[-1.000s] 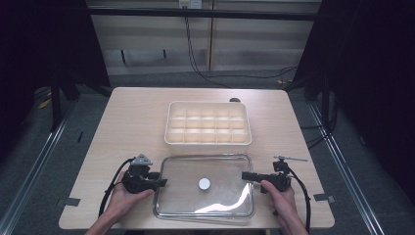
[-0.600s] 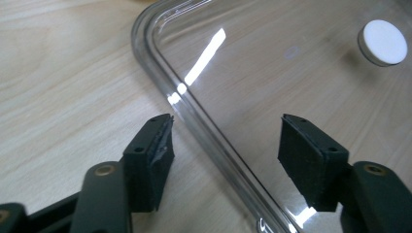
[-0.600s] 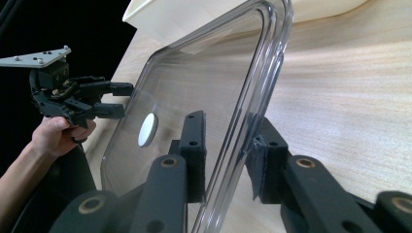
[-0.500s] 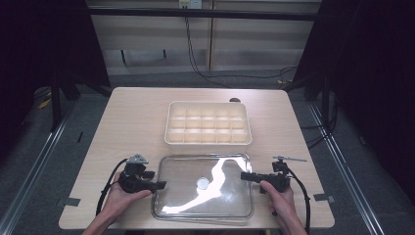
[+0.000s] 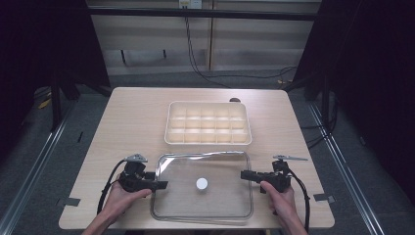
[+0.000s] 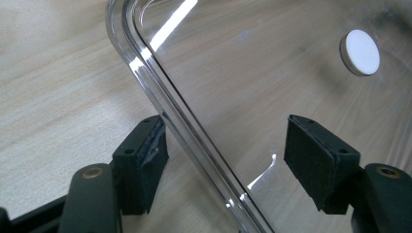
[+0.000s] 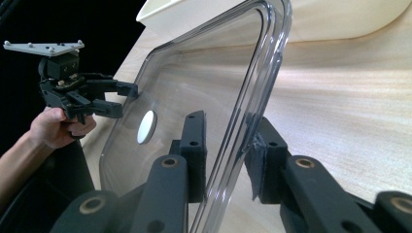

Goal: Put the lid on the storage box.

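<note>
Clear glossy rounded-rectangle lid (image 5: 201, 185); left gripper (image 5: 159, 185) and right gripper (image 5: 244, 175) straddle rims, jaws apart.

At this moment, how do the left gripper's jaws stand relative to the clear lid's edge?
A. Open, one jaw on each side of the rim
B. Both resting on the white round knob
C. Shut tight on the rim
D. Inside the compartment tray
A: in the left gripper view the left gripper has its jaws apart, with the clear lid's rim running between them, untouched.

The clear lid (image 5: 203, 185) has settled flat; its glare is gone.
</note>
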`<state>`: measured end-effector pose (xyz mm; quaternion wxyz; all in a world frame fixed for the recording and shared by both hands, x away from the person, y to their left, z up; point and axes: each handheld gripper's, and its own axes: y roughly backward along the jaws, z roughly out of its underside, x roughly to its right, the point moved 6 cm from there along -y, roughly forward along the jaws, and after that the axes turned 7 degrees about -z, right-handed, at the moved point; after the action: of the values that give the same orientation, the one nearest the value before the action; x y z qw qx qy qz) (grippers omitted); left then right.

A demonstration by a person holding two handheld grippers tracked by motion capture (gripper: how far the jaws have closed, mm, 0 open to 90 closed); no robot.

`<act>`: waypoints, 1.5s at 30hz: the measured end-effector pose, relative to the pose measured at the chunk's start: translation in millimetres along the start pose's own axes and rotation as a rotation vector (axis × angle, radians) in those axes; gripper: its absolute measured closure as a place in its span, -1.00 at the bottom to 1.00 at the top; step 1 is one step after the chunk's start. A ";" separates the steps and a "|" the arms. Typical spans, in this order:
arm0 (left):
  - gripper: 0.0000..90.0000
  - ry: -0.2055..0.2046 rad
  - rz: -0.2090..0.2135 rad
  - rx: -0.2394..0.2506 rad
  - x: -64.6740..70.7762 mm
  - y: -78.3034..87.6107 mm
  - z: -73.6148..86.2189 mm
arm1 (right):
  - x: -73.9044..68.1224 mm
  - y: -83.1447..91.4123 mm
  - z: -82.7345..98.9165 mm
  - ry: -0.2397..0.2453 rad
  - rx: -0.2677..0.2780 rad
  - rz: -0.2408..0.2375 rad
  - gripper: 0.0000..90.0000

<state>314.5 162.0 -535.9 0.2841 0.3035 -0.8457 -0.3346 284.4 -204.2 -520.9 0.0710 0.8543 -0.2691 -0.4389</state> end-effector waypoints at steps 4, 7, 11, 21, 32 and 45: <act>-0.07 0.033 0.036 0.002 0.1 0.6 0.5 | 1.5 0.7 0.4 -0.002 -0.005 0.014 0.59; -0.02 0.034 0.046 0.001 -1.3 1.2 0.8 | 1.8 0.0 0.0 0.002 -0.006 0.033 0.57; 0.01 0.014 0.027 0.013 0.3 4.6 -0.1 | 1.5 -1.4 0.5 0.017 -0.027 0.078 0.51; 0.23 -0.023 0.000 0.095 3.6 20.6 -8.9 | -1.8 0.3 -0.4 0.046 -0.018 0.149 0.46; 0.36 -0.089 -0.068 0.201 6.5 38.3 -25.7 | -17.3 6.2 -15.8 0.125 0.069 0.161 0.50; 0.51 -0.099 -0.077 0.252 9.7 51.1 -35.3 | -28.1 11.8 -29.4 0.162 0.134 0.133 0.56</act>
<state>315.8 171.4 -473.8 0.1885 0.3520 -0.8818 -0.2510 289.7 -202.9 -479.0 0.0643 0.8700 -0.3473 -0.3439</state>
